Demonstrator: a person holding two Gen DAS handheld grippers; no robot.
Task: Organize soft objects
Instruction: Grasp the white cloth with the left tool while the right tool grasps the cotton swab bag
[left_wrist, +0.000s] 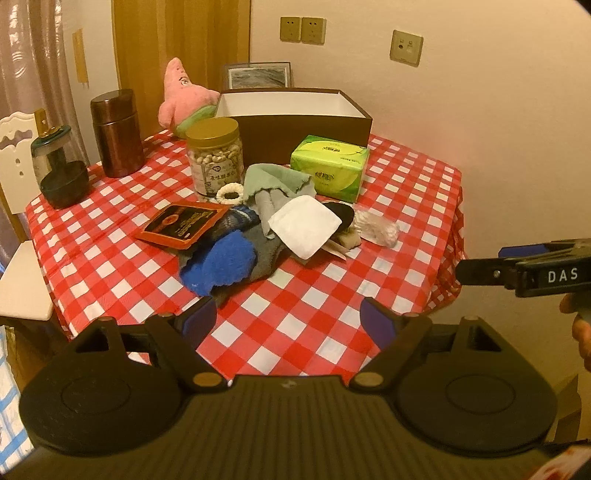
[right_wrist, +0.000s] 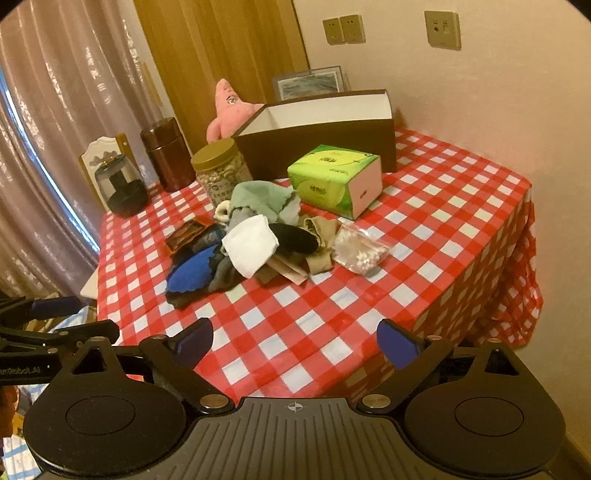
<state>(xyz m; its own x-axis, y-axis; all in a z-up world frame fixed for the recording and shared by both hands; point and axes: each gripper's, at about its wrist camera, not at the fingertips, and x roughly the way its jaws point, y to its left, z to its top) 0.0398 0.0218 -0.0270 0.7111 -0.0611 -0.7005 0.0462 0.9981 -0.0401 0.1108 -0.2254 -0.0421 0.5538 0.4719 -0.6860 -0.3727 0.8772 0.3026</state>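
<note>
Red-and-white checked cloth covers our counter (left_wrist: 295, 332) by a cream wall. "DAS" reads on our right hand-held gripper (right_wrist: 295, 341); it and the left hand-held gripper (left_wrist: 288, 314) gape wide, empty. Socks and cloths (left_wrist: 258, 229) lie heaped before the open brown box (left_wrist: 306, 129).

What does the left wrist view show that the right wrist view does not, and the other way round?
Only the left view: the open left tool up close, with the right tool at its right edge. Only the right view: the open right tool up close, the white end of the tissue pack, and the bag of small white pieces seen clearly. Both: the brown box, the pink plush, the nut jar and the cloth pile on the checked tablecloth.
</note>
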